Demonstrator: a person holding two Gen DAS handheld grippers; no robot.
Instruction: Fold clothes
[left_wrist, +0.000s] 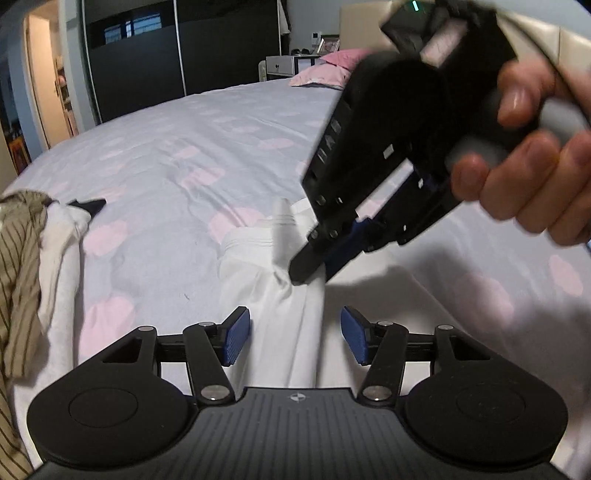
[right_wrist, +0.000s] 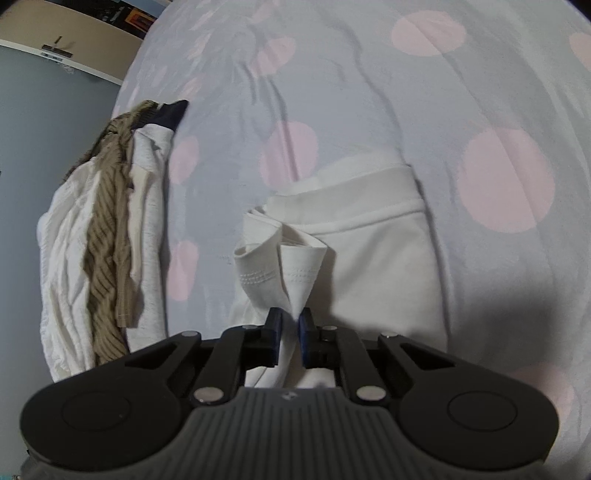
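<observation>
A white garment (right_wrist: 376, 254) lies on the bed, partly folded. My right gripper (right_wrist: 290, 325) is shut on a bunched hem of it, and the stitched edge (right_wrist: 273, 275) stands up in front of the pads. In the left wrist view the same white garment (left_wrist: 280, 295) runs up between the blue pads of my left gripper (left_wrist: 295, 338), which is open and straddles the cloth without pinching it. The right gripper (left_wrist: 314, 266) shows there too, held by a hand (left_wrist: 524, 177), with its tips pressed into the cloth just ahead.
A pile of clothes, beige striped and white, lies to the left (right_wrist: 107, 236), also in the left wrist view (left_wrist: 26, 273). The bed sheet is pale blue with pink spots (left_wrist: 177, 147). Pink pillows (left_wrist: 325, 70) and a dark wardrobe (left_wrist: 177, 48) stand beyond.
</observation>
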